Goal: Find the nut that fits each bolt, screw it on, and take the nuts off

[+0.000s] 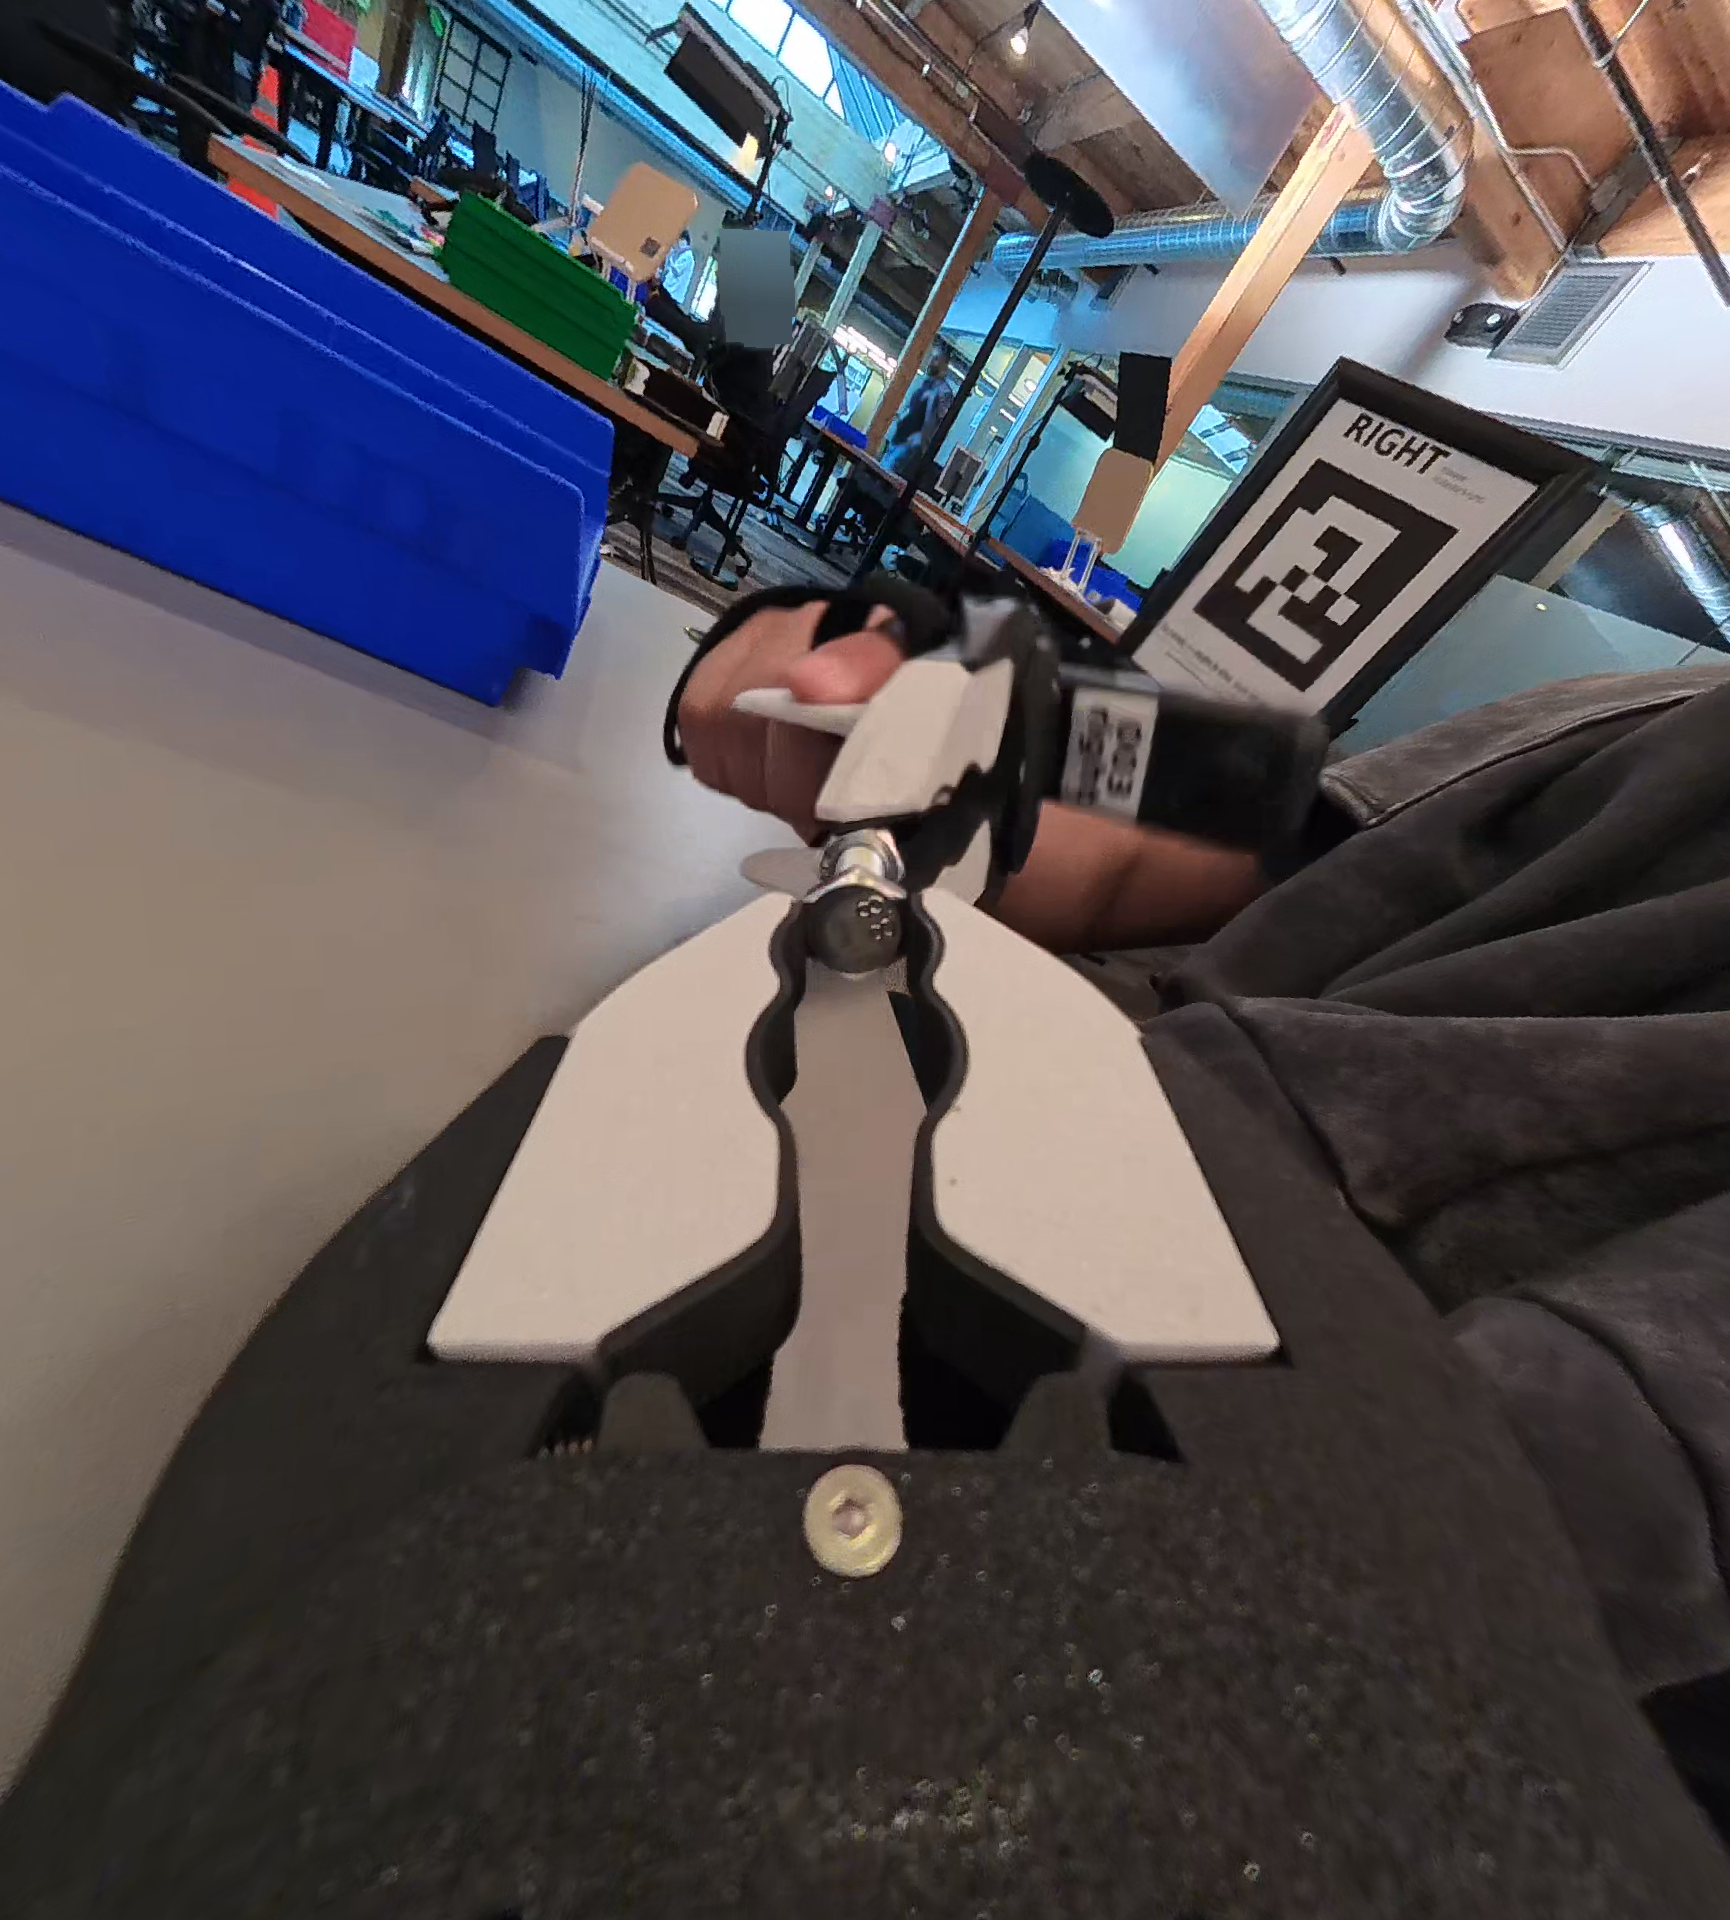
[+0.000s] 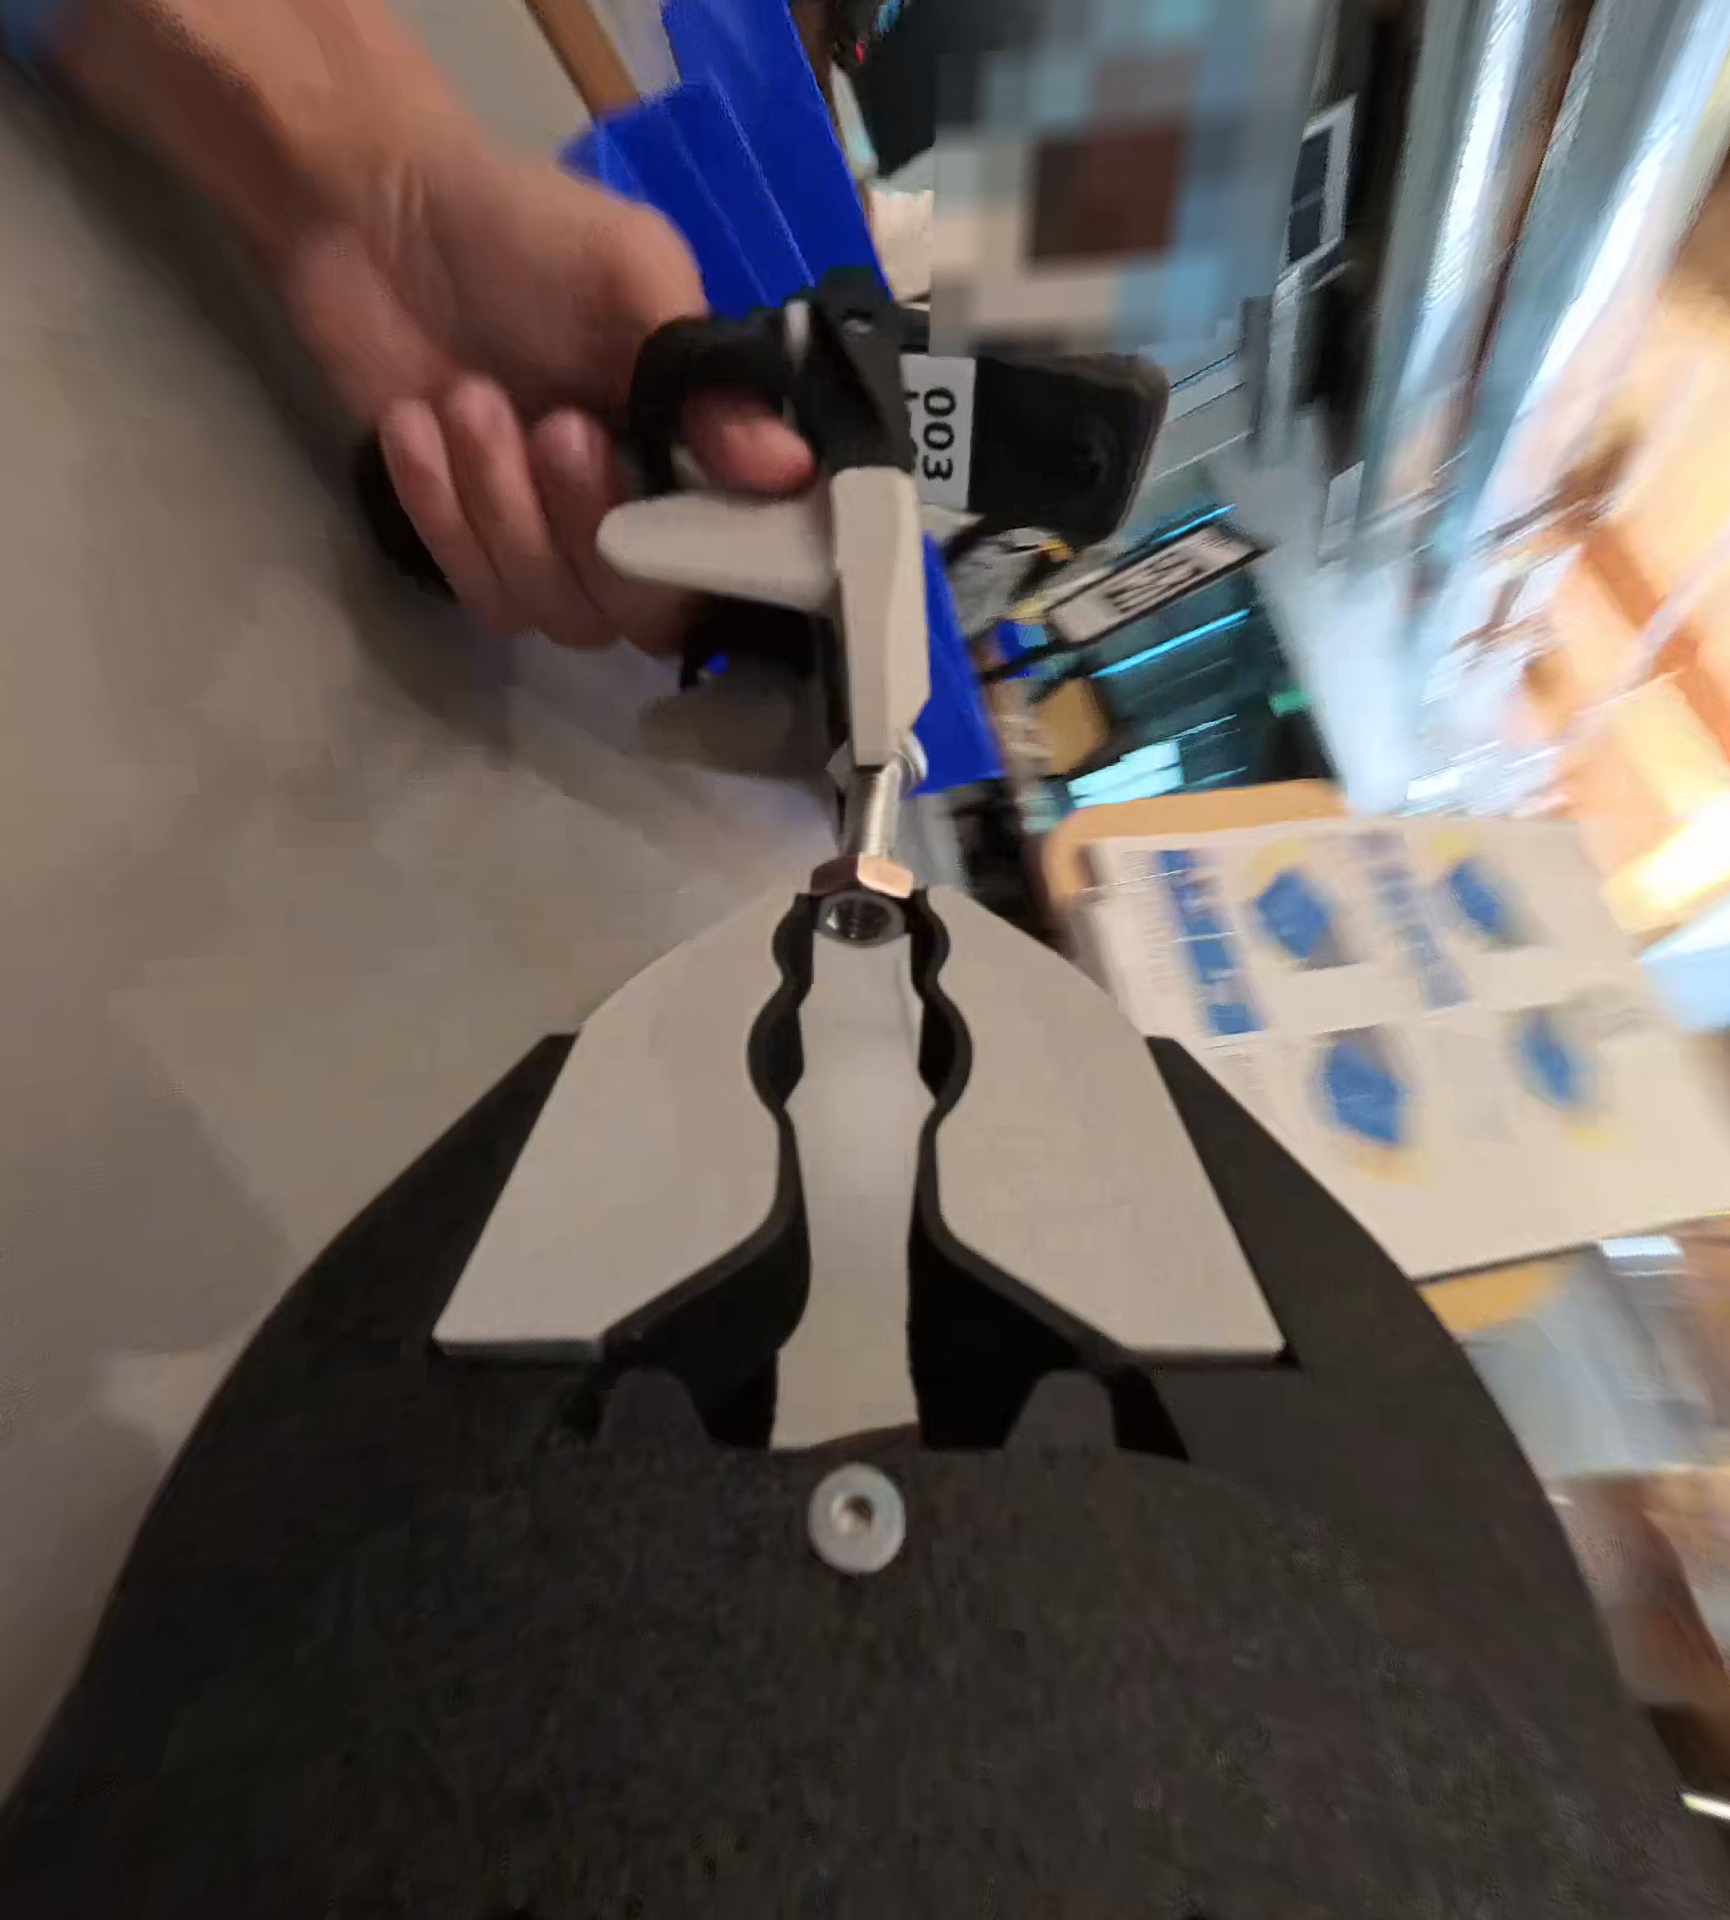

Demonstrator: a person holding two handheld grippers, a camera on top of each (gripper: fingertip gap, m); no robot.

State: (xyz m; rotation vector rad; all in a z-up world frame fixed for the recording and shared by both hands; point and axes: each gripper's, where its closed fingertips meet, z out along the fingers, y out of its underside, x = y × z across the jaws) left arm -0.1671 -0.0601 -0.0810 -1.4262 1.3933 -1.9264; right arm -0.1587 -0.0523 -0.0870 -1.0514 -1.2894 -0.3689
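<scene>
Left wrist view shows the left gripper (image 1: 856,925) at frame centre, fingers clamped on a bolt (image 1: 859,914) by its hex head — the shank points away toward the right gripper (image 1: 876,831). Right wrist view, blurred, shows the right gripper (image 2: 859,920) pinching a hex nut (image 2: 859,896), seemingly at the bolt's (image 2: 876,810) threaded tip — blue bins (image 1: 217,343) upper left.

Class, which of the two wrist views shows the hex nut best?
The right wrist view. The hex nut sits sharp between the right gripper fingertips, its threaded bore facing the camera, at the bolt tip. In the left wrist view the bolt head hides it; whether any of it shows is unclear.
</scene>
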